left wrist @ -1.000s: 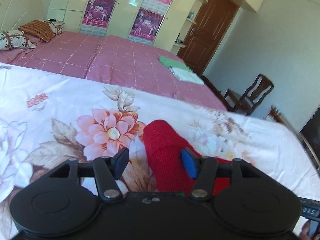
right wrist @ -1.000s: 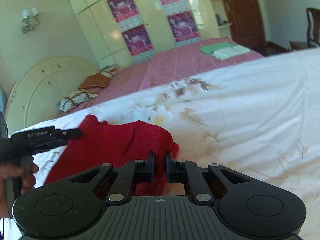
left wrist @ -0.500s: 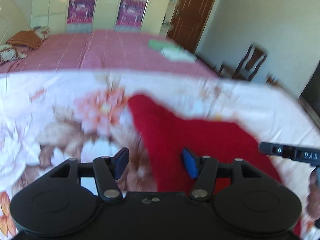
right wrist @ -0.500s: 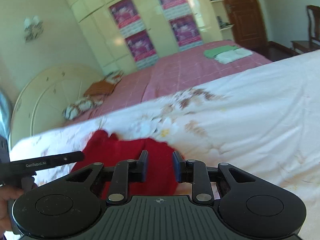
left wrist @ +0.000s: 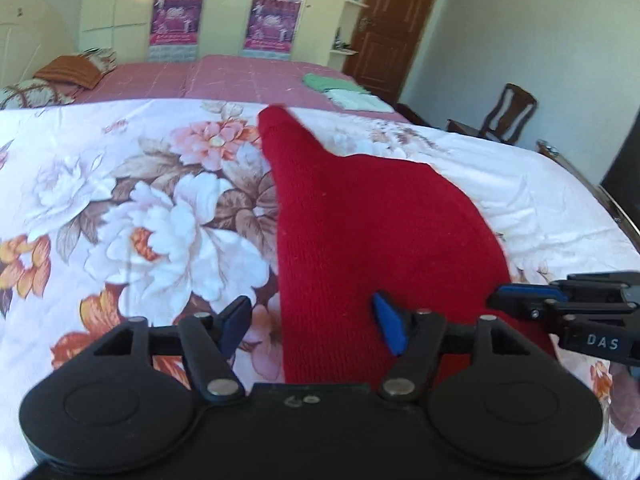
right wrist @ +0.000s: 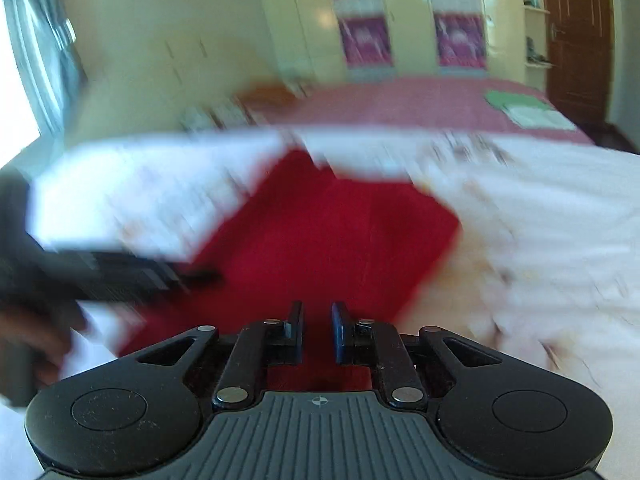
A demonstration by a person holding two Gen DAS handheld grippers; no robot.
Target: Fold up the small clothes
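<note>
A red knitted garment (left wrist: 360, 220) lies spread flat on the floral sheet (left wrist: 160, 220), one narrow end pointing away from me. My left gripper (left wrist: 310, 312) hovers over its near left edge. Its jaws are wide and still opening, and nothing is pinched between them. My right gripper (left wrist: 494, 300) reaches in at the garment's right edge. In the blurred right wrist view the right gripper (right wrist: 316, 320) has its jaws closing to a narrow gap over the garment (right wrist: 320, 232), with no cloth visibly pinched. The left gripper (right wrist: 208, 278) is a dark blur there.
Beyond the floral sheet lies a pink bed (left wrist: 240, 76) with pillows (left wrist: 68, 76) and folded green and white clothes (left wrist: 340, 88). A wooden chair (left wrist: 508, 116) and a brown door (left wrist: 392, 28) are at the right. Wardrobes line the back wall.
The left gripper drew back, so more of the garment shows, now spread flat. The right gripper let go of the bunched cloth, its jaws narrowed again, and it rolled toward level.
</note>
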